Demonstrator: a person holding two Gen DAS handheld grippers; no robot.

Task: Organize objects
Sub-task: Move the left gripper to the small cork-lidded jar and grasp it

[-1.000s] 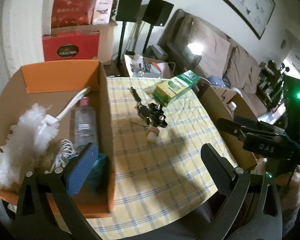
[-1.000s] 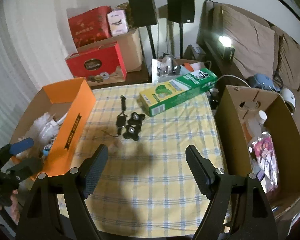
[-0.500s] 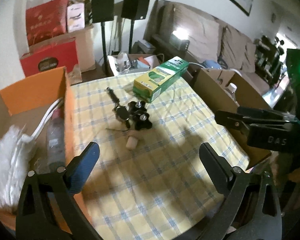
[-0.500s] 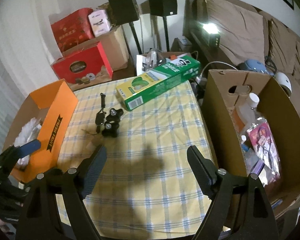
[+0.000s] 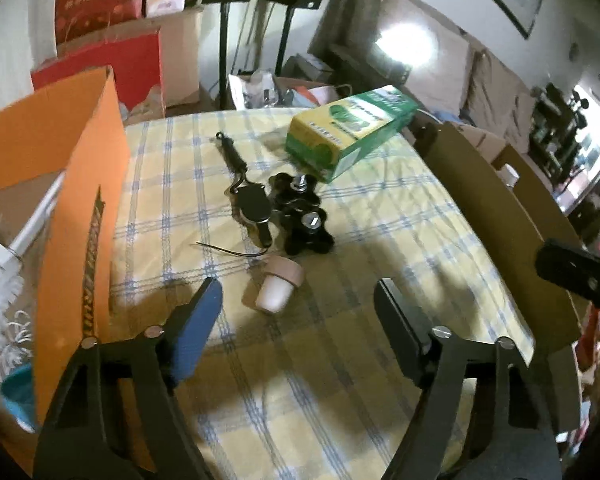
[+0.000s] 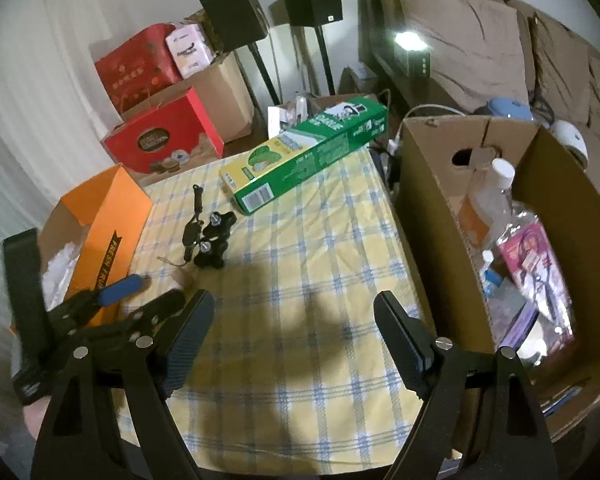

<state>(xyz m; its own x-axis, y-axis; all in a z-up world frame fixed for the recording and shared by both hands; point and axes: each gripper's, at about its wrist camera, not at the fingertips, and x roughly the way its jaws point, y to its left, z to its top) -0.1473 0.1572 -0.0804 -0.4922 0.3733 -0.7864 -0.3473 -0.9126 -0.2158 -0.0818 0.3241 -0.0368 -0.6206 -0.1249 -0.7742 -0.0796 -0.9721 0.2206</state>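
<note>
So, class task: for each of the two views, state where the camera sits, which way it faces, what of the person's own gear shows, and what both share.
Left wrist: sits on the left claw, open, facing the small pot on the checked cloth; orange box at left.
Right wrist: sits on the right claw, open, facing the cloth; brown box at right; left claw visible.
Shared: green carton, black clamp.

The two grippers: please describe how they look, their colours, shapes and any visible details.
The left gripper has a black frame with silver pivot screws; one finger pad is blue, the other black. The right gripper has the same black angular frame and silver screws, with both pads dark and finely textured.
</note>
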